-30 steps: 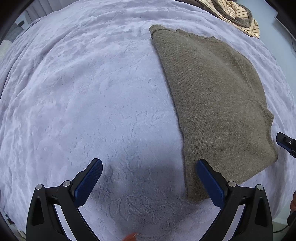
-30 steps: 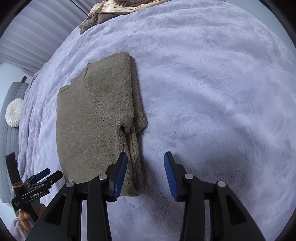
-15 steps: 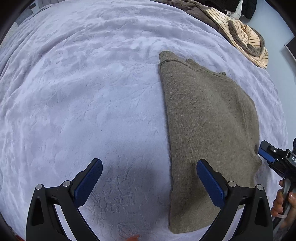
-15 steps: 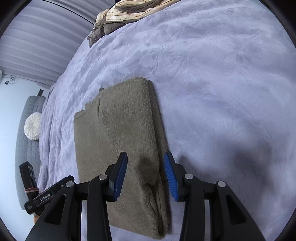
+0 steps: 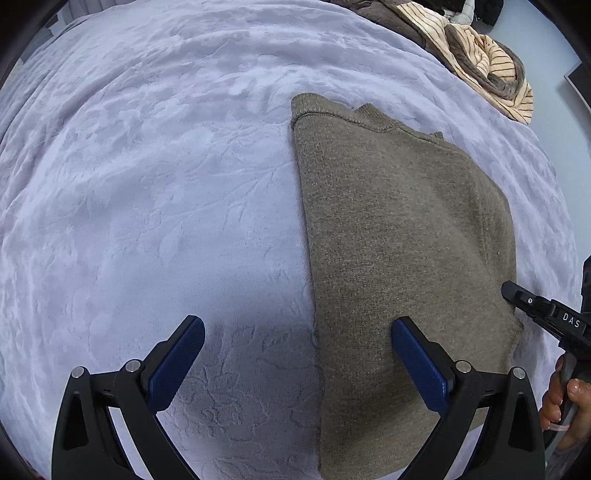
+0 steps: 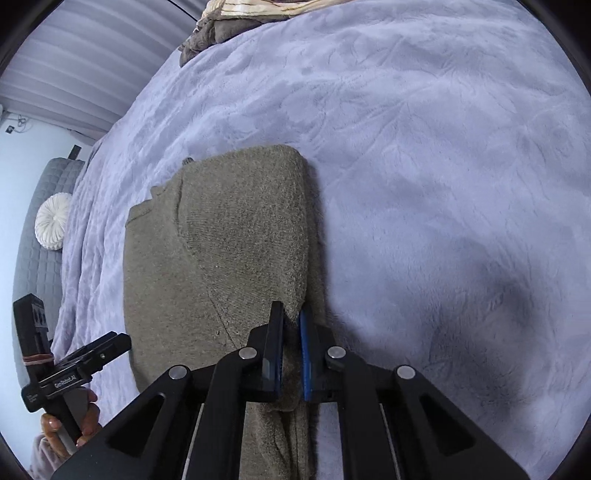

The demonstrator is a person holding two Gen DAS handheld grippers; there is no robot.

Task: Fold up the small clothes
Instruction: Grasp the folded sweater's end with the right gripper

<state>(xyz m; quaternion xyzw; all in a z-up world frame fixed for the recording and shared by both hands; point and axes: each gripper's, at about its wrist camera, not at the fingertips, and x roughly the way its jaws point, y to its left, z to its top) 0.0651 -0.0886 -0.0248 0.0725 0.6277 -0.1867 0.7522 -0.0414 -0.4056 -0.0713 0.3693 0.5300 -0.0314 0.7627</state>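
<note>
An olive-brown knitted sweater (image 5: 399,240) lies folded lengthwise on the lilac bedspread (image 5: 147,184). My left gripper (image 5: 297,354) is open and hangs over the sweater's left long edge, one finger above the bedspread, the other above the knit. In the right wrist view the sweater (image 6: 221,251) runs away from me. My right gripper (image 6: 291,317) is closing on its right-hand folded edge near the close end, and a ridge of knit is pinched between the blue pads. The right gripper (image 5: 532,306) also shows at the sweater's right side in the left wrist view.
A heap of striped and brown clothes (image 5: 480,55) lies at the far corner of the bed, also seen as a heap (image 6: 240,18) in the right wrist view. A grey sofa with a round white cushion (image 6: 53,221) stands beyond the bed's left side. Hands (image 6: 74,424) hold the grips.
Both grippers moved in over the sweater's near end. The right gripper's jaws went from half open beside the folded edge to pinched on it. The left jaws stayed wide.
</note>
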